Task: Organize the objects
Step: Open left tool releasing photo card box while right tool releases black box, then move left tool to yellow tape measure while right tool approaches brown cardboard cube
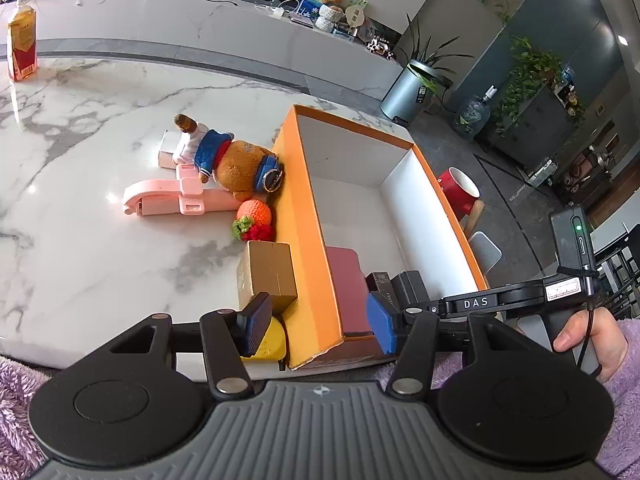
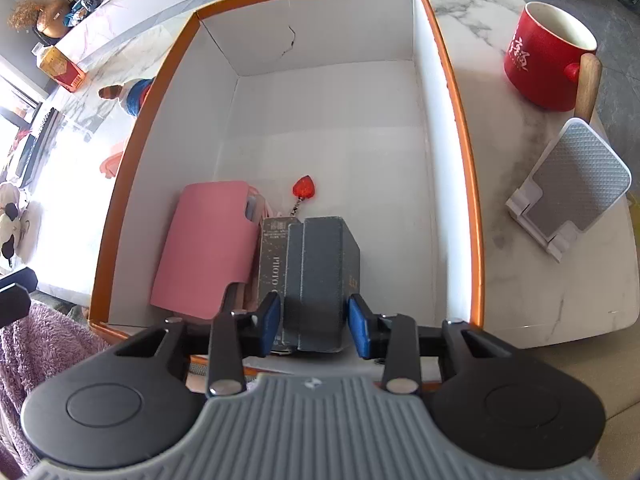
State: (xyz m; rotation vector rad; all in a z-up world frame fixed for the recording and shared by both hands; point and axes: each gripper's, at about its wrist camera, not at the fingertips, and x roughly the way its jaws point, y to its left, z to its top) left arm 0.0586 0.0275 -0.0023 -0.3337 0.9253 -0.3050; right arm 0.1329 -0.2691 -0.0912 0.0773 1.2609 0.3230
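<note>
Dark box going into the orange box (image 2: 466, 184), low in frame
Right gripper (image 2: 314, 324) jaws stand just clear of the dark box (image 2: 320, 280); left gripper (image 1: 316, 322) gapes empty; fetch the brown carton (image 1: 268, 276) next

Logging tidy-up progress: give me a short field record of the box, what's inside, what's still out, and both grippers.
box: orange box, open, white inside
inside: pink case, dark grey boxes, red heart charm
outside, left of box: plush bear, brown carton
outside, right of box: red mug
left gripper: open, empty
right gripper: astride grey boxes, contact unclear
</note>
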